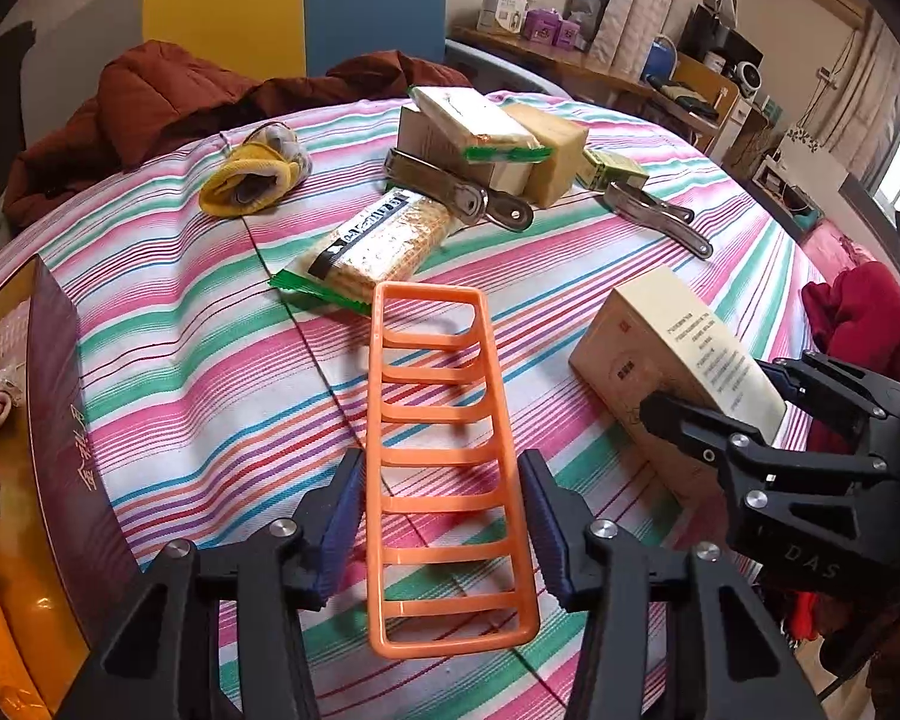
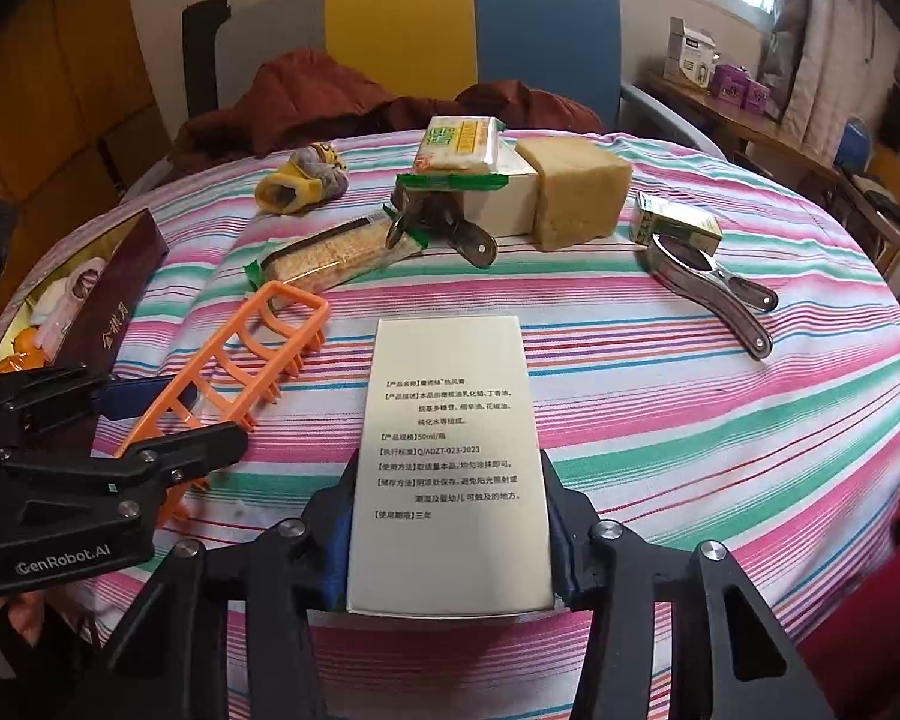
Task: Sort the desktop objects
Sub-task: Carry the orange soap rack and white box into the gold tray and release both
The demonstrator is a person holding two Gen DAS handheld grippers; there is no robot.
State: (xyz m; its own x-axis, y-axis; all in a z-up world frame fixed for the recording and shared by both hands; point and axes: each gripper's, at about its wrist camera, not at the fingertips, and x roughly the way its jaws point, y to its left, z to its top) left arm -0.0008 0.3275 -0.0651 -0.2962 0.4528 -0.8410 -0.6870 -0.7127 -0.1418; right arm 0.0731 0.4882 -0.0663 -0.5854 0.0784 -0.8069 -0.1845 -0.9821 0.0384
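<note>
My left gripper (image 1: 444, 480) is shut on an orange plastic rack (image 1: 444, 456), holding it by its long sides above the striped tablecloth (image 1: 210, 360); the rack also shows in the right wrist view (image 2: 234, 372). My right gripper (image 2: 450, 492) is shut on a cream box with printed text (image 2: 450, 456), also seen in the left wrist view (image 1: 678, 360). A cracker pack (image 1: 378, 246), a yellow sock bundle (image 1: 252, 174), boxes with another cracker pack on top (image 1: 486, 132), two metal tools (image 1: 462, 192) (image 2: 714, 288) and a small green box (image 2: 678, 225) lie further back.
A dark red gift box (image 1: 60, 432) with items inside sits at the table's left edge. A brown jacket (image 1: 150, 96) lies on the chair behind the table. A red cloth (image 1: 858, 312) is at the right edge.
</note>
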